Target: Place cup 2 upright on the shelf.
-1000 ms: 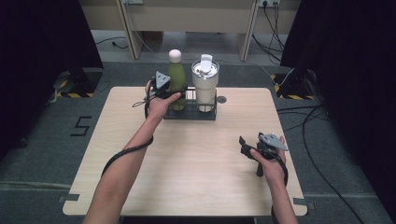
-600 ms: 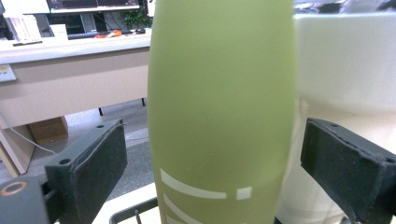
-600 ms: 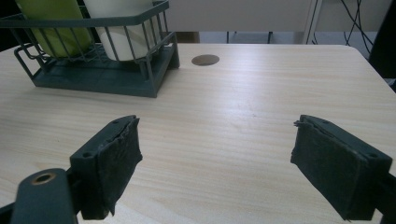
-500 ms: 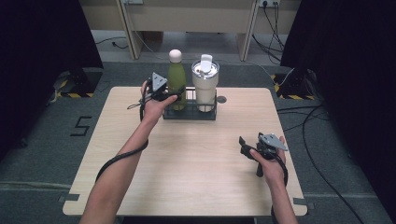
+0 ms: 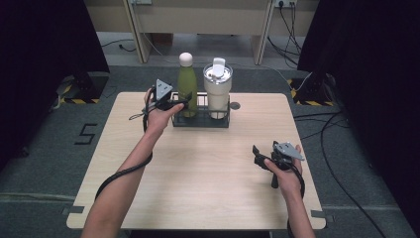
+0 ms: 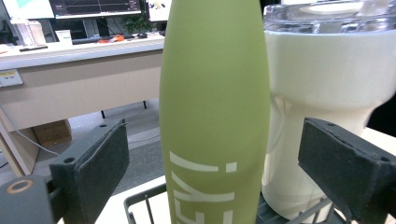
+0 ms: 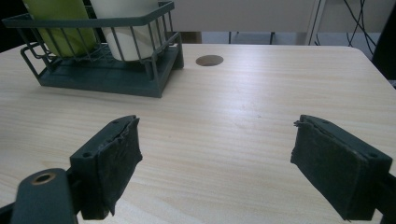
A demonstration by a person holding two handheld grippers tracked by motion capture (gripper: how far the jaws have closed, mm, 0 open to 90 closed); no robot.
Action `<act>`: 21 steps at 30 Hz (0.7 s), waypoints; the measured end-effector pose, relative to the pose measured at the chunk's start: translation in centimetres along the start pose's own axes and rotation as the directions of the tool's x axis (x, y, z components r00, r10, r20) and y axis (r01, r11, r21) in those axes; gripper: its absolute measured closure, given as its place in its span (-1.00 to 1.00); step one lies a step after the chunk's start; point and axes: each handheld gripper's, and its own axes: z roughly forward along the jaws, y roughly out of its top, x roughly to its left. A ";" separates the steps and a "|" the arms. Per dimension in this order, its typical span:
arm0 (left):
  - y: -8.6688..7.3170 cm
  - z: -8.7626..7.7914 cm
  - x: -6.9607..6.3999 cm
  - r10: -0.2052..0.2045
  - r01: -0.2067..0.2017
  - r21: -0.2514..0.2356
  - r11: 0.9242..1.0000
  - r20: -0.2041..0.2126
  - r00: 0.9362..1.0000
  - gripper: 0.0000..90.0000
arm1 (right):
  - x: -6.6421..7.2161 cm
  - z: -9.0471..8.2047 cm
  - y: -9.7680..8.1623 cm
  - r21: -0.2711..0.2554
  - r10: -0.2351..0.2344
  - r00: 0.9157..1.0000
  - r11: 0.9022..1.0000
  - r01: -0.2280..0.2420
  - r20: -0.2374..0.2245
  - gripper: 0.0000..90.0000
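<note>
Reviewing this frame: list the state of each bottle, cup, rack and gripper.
Green bottle: upright in rack, capped, between the left jaws, not yet gripped.
White tumbler: upright in rack, lid on.
Wire rack: flat on table.
Left gripper: jaws just closing, pads apart from bottle.
Right gripper: open, empty.

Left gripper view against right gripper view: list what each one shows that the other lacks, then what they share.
Left gripper view: white lettering on the green bottle, the clear lid of the white tumbler, and a long desk with monitors behind.
Right gripper view: the wooden table top, its round hole and the whole near side of the wire basket.
Shared: bottle, tumbler and basket, with both vessels standing in the basket.
</note>
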 end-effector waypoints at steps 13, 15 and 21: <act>-0.5 -2.6 0.1 0.017 -0.017 0.000 1.000 0.007 1.000 -0.80 | 0.1 0.0 -0.1 0.006 -0.002 1.000 1.000 0.002 0.003 -0.67; -0.5 -3.1 0.1 0.017 -0.017 0.000 1.000 0.011 1.000 -0.79 | 0.1 0.0 -0.1 0.006 -0.001 1.000 1.000 0.001 0.004 -0.67; -0.7 -4.1 0.2 0.015 -0.015 -0.004 1.000 0.012 1.000 -0.78 | 0.1 0.0 -0.1 0.006 0.001 1.000 1.000 -0.001 0.003 -0.67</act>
